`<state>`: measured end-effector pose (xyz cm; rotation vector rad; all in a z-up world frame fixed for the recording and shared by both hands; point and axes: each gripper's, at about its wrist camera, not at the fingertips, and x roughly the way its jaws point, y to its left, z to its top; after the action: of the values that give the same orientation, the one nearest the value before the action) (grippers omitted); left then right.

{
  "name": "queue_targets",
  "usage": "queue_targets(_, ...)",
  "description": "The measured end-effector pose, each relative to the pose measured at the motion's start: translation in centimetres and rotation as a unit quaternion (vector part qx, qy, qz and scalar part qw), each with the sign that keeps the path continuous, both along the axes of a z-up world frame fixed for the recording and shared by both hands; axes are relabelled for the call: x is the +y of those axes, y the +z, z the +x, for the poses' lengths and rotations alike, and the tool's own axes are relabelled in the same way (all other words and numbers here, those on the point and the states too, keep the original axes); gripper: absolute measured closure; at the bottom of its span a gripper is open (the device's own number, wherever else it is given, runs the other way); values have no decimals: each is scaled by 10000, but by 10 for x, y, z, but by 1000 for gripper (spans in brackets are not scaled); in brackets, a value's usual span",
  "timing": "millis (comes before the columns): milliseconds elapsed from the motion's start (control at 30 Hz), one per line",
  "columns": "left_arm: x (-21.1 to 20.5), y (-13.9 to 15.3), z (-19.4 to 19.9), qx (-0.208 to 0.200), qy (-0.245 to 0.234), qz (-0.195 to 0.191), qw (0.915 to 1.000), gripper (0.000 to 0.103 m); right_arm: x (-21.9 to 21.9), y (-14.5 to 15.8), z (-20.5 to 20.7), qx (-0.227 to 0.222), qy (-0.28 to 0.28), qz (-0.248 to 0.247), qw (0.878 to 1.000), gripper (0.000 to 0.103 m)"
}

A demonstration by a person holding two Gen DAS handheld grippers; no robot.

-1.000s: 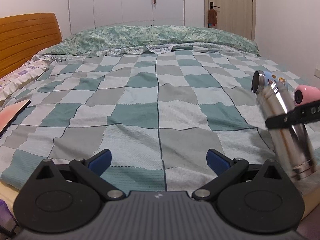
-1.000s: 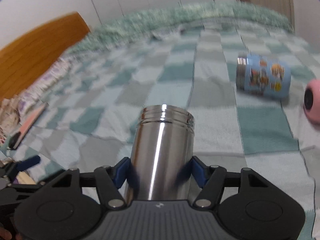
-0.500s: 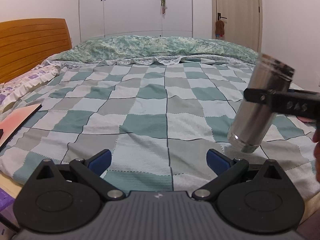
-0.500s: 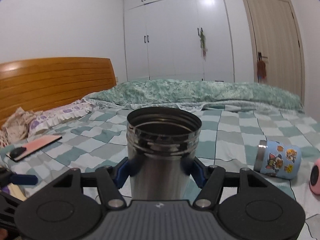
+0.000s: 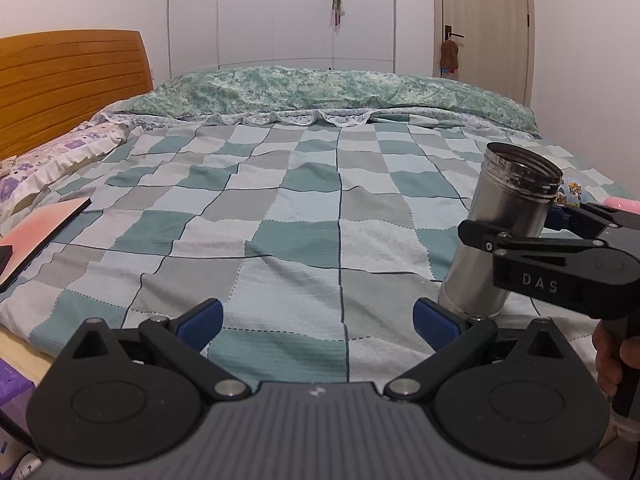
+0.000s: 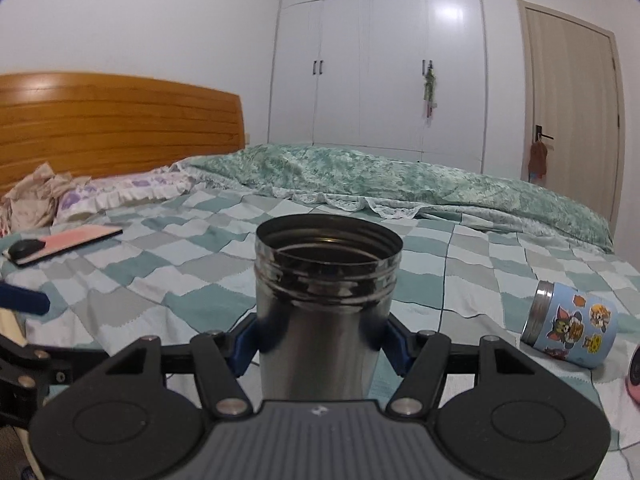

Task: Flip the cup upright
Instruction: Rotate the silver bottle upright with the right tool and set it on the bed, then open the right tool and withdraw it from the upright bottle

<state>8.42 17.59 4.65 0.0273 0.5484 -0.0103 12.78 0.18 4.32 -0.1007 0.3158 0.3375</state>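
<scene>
A tall steel cup (image 6: 324,300) with a threaded rim stands mouth up, nearly upright, between the blue pads of my right gripper (image 6: 322,344), which is shut on its sides. In the left wrist view the same steel cup (image 5: 500,240) leans slightly, its base at or just above the quilt, held by the right gripper (image 5: 520,224). My left gripper (image 5: 316,320) is open and empty, low over the bed's near edge, left of the cup.
A blue cartoon-sticker cup (image 6: 572,328) lies on its side on the checked quilt (image 5: 280,208), with a pink object (image 6: 632,376) to its right. A pink book (image 5: 36,236) and a black object lie at the left. A wooden headboard (image 5: 72,80) stands far left.
The right gripper has turned the steel cup from mouth-down and tilted to mouth-up and lowered it toward the quilt. The left gripper stayed open and roughly in place.
</scene>
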Motion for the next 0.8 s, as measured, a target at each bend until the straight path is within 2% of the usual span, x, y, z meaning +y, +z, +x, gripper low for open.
queue_targets(67,-3,3,-3,-39,5,13,10000,0,-2,3,-4,0,62,18,10000,38)
queue_targets(100,-4,4,-5,-68,0,14,10000,0,-7,5,-8,-18,107,74,9999,27)
queue_targets(133,-6,7,-9,-121,-14,3,9999,0,-11,8,-11,-56,142,121,9998,11)
queue_targets(167,-8,9,-13,-181,-38,-19,9998,0,-18,12,-19,-169,177,186,9995,7)
queue_targets(467,-58,23,-57,-792,-367,-349,9956,0,-100,34,-93,-791,-21,286,9965,1)
queue_targets(600,-90,12,-71,-940,-507,-461,9932,0,-140,28,-121,-844,-312,176,9958,0)
queue_targets(800,-126,-12,-83,-1124,-475,-653,9904,0,-189,8,-151,-805,-796,101,9935,0)
